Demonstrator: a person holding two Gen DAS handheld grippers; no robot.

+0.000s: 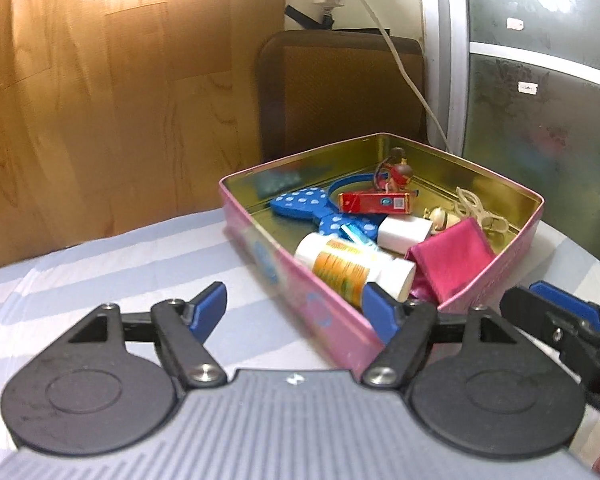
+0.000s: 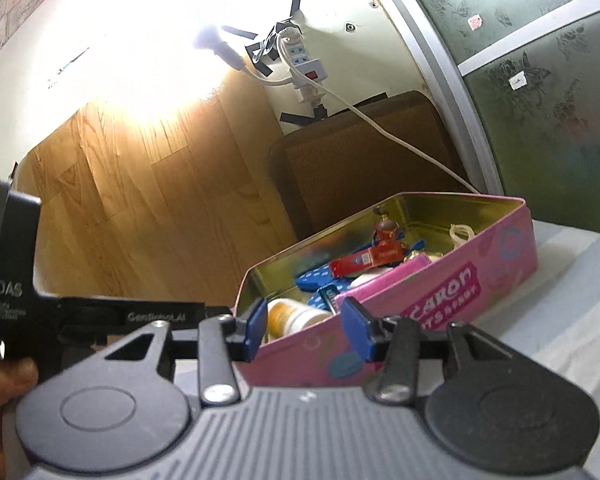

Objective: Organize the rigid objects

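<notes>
A pink tin box [image 1: 300,300] with a gold inside stands on the striped cloth. It holds a white bottle with an orange label [image 1: 352,266], a red pack [image 1: 374,203], a blue dotted bow [image 1: 300,202], a white block [image 1: 404,232], a pink pouch [image 1: 452,256], a small figure [image 1: 398,170] and white glasses [image 1: 476,206]. My left gripper [image 1: 296,312] is open and empty at the box's near left wall. My right gripper [image 2: 306,326] is open and empty at the box's near corner [image 2: 300,356]; the bottle [image 2: 296,316] lies just beyond it.
The striped cloth [image 1: 120,272] covers the surface left of the box. Behind stand a wood-pattern wall [image 1: 100,100], a brown cushion [image 1: 340,92], a white cable [image 1: 404,68] from a power strip [image 2: 304,64], and a frosted glass door [image 1: 548,100].
</notes>
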